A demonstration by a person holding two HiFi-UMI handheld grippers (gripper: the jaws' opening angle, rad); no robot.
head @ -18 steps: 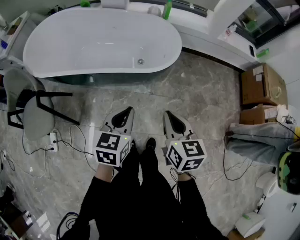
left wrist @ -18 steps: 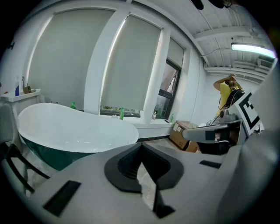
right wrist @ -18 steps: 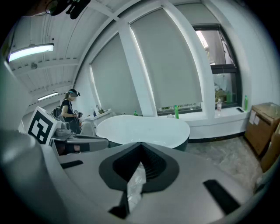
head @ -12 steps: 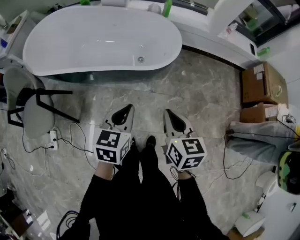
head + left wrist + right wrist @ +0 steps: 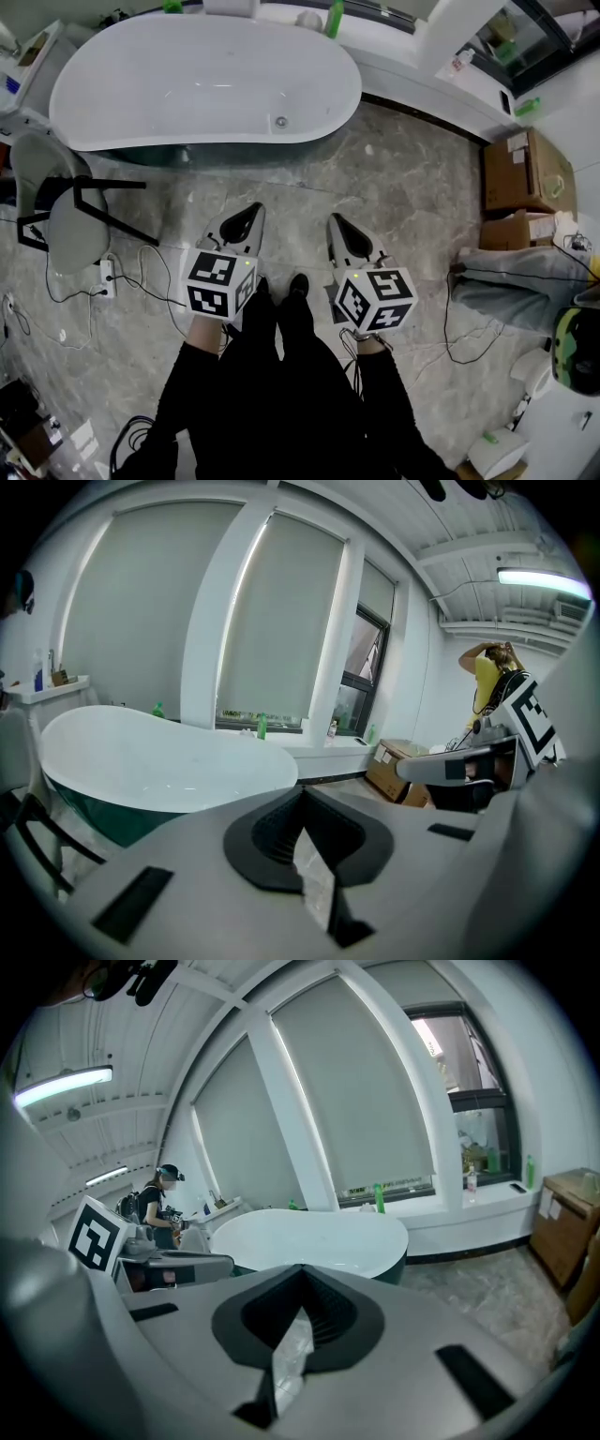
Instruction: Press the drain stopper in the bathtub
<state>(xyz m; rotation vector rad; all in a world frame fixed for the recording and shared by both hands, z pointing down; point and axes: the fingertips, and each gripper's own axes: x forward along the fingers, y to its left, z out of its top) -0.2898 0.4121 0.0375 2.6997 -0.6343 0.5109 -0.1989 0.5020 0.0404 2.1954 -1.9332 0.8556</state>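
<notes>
The white oval bathtub [image 5: 349, 86] lies across the top of the head view, with its small round metal drain stopper [image 5: 279, 122] on the tub floor near the front wall. My left gripper [image 5: 251, 210] and right gripper [image 5: 335, 222] hover side by side over the marble floor, well short of the tub, and point toward it. Each has its jaws closed together with nothing between them. The left gripper view shows its jaws [image 5: 302, 794] with the tub [image 5: 169, 761] ahead to the left. In the right gripper view the jaws [image 5: 302, 1269] point at the tub [image 5: 319, 1237] straight ahead.
A grey chair [image 5: 56, 211] with black legs stands left of me, beside a power strip [image 5: 105, 278] and loose cables. Cardboard boxes [image 5: 525, 169] sit at the right. A green bottle [image 5: 335, 19] stands on the window ledge. One person [image 5: 164, 1199] stands beyond the tub, another [image 5: 492, 682] at the right.
Both grippers have shifted only slightly, the left one a little to the left. The tub and stopper have not moved.
</notes>
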